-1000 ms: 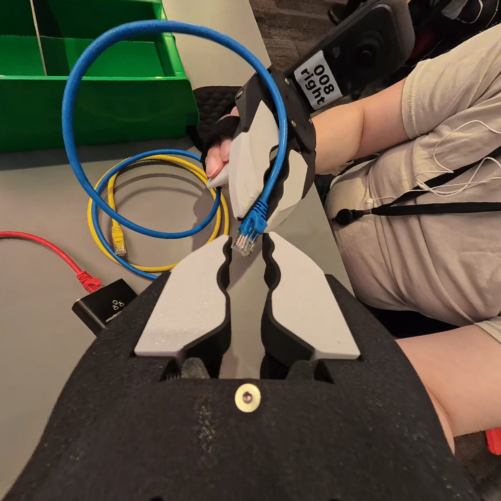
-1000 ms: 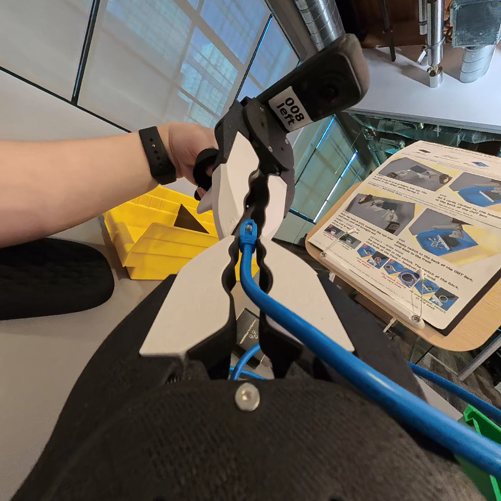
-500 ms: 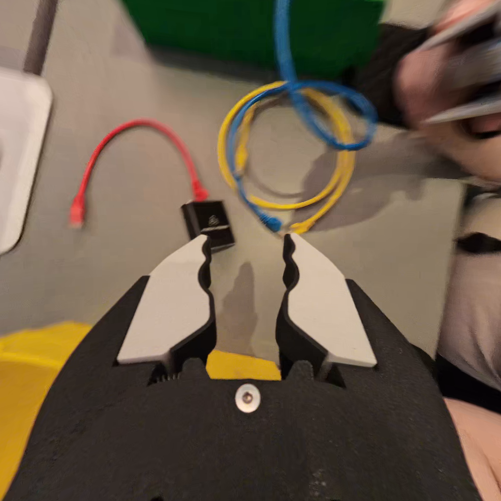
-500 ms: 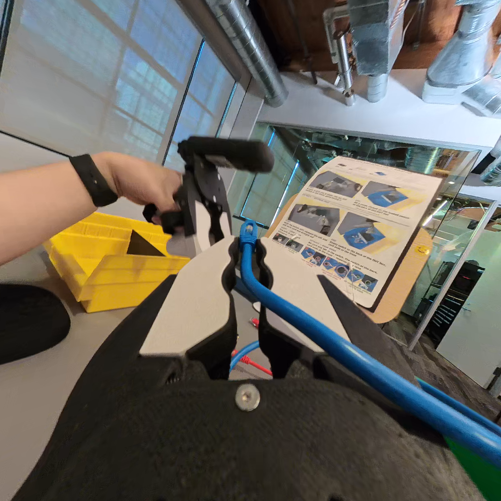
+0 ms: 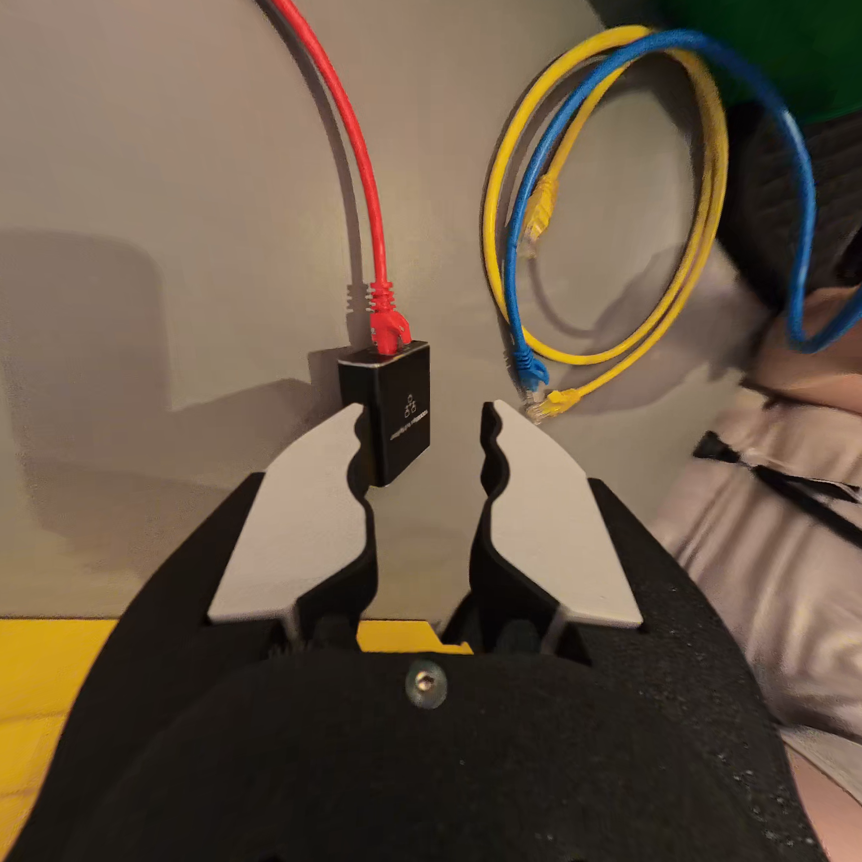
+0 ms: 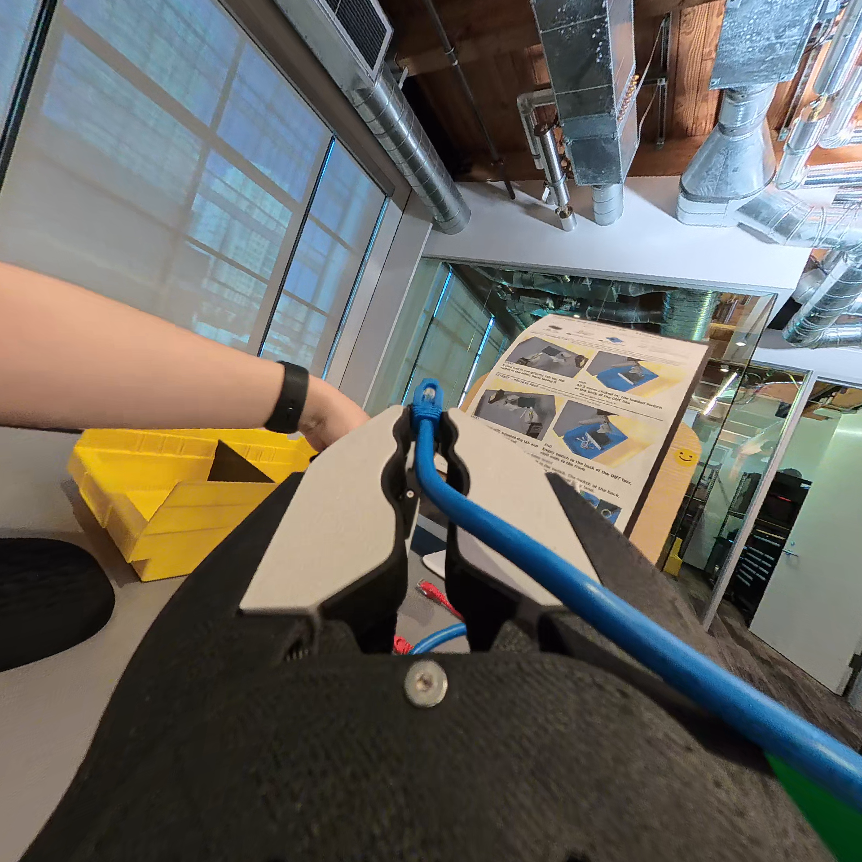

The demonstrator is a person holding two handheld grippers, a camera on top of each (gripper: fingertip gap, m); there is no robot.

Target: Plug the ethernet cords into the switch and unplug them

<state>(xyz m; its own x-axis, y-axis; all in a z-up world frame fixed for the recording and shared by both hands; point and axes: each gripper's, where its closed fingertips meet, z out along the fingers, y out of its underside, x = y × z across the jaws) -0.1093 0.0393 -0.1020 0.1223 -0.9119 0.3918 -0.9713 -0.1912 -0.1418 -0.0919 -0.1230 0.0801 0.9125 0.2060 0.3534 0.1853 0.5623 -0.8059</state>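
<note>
Two tongs we hold, left tongs [image 5: 422, 408] spread apart around black switch [image 5: 396, 410], right tongs [image 6: 425, 413] clamped on blue cord [image 6: 427, 448].

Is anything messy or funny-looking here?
A bit. The yellow cord and blue cord lie looped through each other on the table, plugs loose. Only the red cord is in the switch. Nothing looks broken.

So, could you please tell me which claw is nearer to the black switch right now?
Left. The left claw is open around the black switch, which sits by its left finger. The right claw is raised off the table, clamped on the blue cord.
</note>
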